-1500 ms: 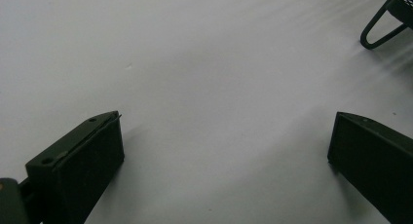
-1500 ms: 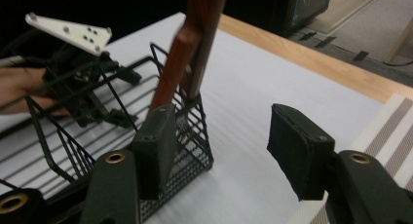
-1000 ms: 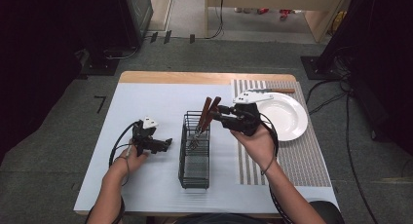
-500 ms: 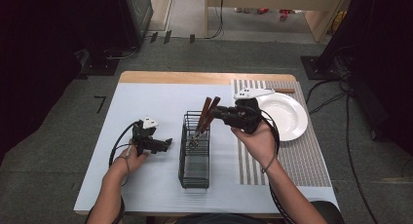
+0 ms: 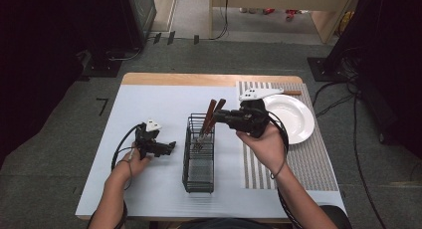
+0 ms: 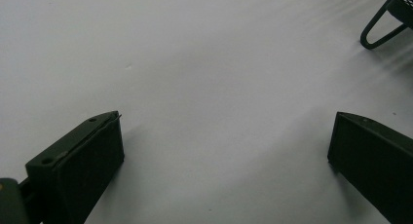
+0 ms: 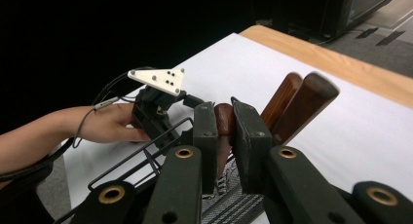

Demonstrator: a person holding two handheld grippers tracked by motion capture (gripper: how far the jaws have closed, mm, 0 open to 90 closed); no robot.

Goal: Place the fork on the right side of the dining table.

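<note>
Now my right gripper [image 7: 224,131] clenches a wooden handle [image 7: 223,118] above the wire caddy [image 5: 199,154]; it may snag neighbouring handles. My left gripper [image 6: 224,151] rests released on the desk [image 6: 204,63].

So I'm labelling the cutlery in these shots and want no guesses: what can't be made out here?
- Working ends of the wooden-handled utensils: high view, sunk in the wire caddy; knife, fork or spoon can't be told.
- Handle gripped by the right gripper: right gripper view, mostly covered by the jaws.
- Item beyond the plate: high view, partly behind the gripper's grey plate, too small.
- Caddy: left gripper view, just a foot, cut off by the corner.
</note>
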